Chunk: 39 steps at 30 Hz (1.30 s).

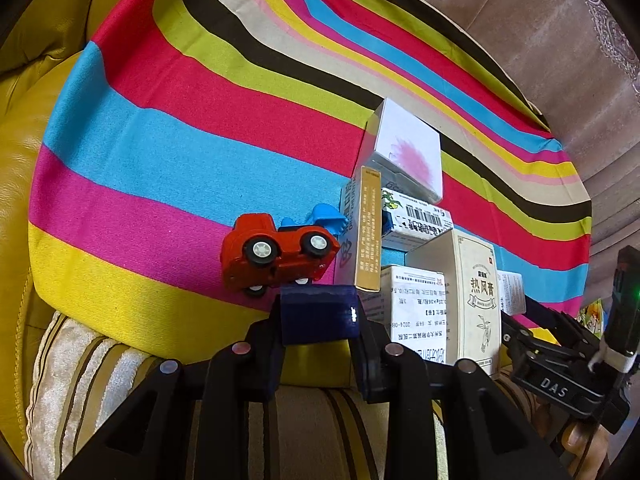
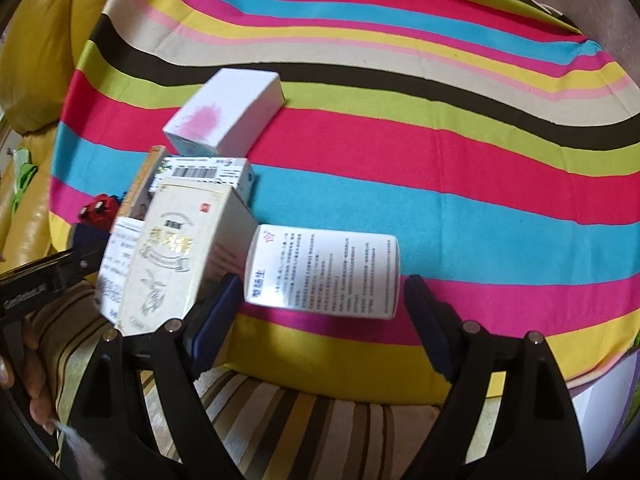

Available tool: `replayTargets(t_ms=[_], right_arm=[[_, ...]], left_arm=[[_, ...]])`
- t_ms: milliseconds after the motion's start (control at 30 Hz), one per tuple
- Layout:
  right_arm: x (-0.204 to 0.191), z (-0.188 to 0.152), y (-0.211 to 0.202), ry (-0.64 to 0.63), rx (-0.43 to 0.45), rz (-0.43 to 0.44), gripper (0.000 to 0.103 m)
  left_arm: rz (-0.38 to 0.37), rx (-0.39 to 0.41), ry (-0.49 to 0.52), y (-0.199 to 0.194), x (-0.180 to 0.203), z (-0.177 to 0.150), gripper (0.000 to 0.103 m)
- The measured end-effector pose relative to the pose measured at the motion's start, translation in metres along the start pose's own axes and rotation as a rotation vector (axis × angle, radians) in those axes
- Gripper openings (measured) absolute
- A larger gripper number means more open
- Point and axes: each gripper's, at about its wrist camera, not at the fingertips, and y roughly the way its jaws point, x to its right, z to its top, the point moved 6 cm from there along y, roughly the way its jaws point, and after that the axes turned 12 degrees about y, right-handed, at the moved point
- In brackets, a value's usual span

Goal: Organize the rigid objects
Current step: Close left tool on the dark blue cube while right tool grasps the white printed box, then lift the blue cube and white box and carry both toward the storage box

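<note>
Two tools at work over a striped cloth (image 2: 400, 144) spread on a yellow leather sofa (image 1: 24, 160).

Left tool (image 1: 318, 344): jaws drawn in narrow around a dark blue block (image 1: 318, 314), which sits between the pads and fills the gap. Held low and level, just above the cloth's near edge. Judged: the block is being carried toward the group ahead.

- 12 o'clock of the block, just beside it: red toy car (image 1: 276, 256), tipped on its side, wheels facing the camera. Blue toy (image 1: 326, 218) behind it, mostly hidden.
- 1 to 2 o'clock: cluster of cartons packed side to side. Gold-edged box (image 1: 367, 236) stands upright; cream box (image 1: 474, 300) upright beside it; white printed box (image 1: 416, 304) lies between them. Barcode box (image 1: 420, 222) and white box with pink smudge (image 1: 408, 152) sit further back.
- Cartons touch one another, faces roughly aligned; this reads as the collecting spot, with toys kept to its left.

Right tool (image 2: 320, 320): jaws spread wide, nothing between them. White carton with fine print (image 2: 324, 270) lies flat on the cloth at 12 o'clock, just ahead of the pads, its long side across the gap.

- Judged: the wide stance suits straddling that carton's length; it is the one stray box, apart from the cluster at 10 o'clock.
- Risk: the left pad is close to the cream box; closing could nudge it.

Striped cushion (image 2: 300, 420) lies under both tools.
</note>
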Motion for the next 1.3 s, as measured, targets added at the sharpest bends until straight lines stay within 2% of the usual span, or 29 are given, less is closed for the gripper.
replayTargets(t_ms=[167,233,267,733,1133,1300], right_arm=[[0.006,0.004,0.004,0.025,0.000,-0.027,0.084],[0.008,0.003,0.004,0.032,-0.001,-0.031,0.074],[0.009,0.003,0.004,0.038,-0.002,-0.030,0.073],[0.023,-0.006,-0.022,0.073,0.080,-0.017,0.072],[0.041,-0.017,-0.055,0.093,0.154,-0.006,0.072],[0.050,-0.026,-0.071,0.102,0.192,-0.012,0.072]], left_arm=[[0.009,-0.003,0.001,0.004,0.007,0.002,0.029],[0.007,0.003,-0.004,0.001,0.006,0.001,0.029],[0.005,0.006,-0.007,0.000,0.006,0.002,0.029],[0.013,0.074,0.008,-0.017,0.024,0.004,0.028],[0.042,0.149,0.056,-0.058,0.037,-0.023,0.028],[0.043,0.159,0.082,-0.063,0.053,-0.025,0.028]])
